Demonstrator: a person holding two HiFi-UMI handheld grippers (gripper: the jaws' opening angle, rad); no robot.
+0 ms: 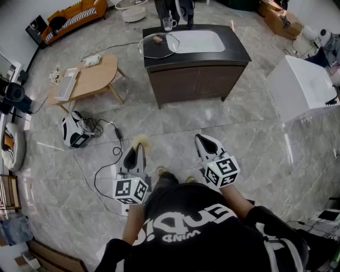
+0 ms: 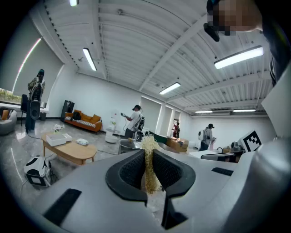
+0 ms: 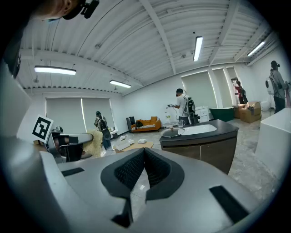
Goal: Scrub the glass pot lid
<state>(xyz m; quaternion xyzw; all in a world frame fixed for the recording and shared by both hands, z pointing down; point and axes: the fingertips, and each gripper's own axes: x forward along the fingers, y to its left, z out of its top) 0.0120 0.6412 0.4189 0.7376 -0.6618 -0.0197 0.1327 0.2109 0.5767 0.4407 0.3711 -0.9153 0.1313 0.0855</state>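
Observation:
The glass pot lid lies on the left end of a dark counter, beside a white sink, far ahead of me. It also shows small in the distance as the lid and the lid. My left gripper is shut on a straw-coloured fibre scrubber; the scrubber stands pinched between the pads. My right gripper is shut with nothing in it, its jaws meeting at the tip of the gripper. Both are held low over the floor, well short of the counter.
A glass mug stands at the counter's back edge, where a person stands. A wooden coffee table and an orange sofa are to the left. A white device with cables lies on the floor. A white box stands right.

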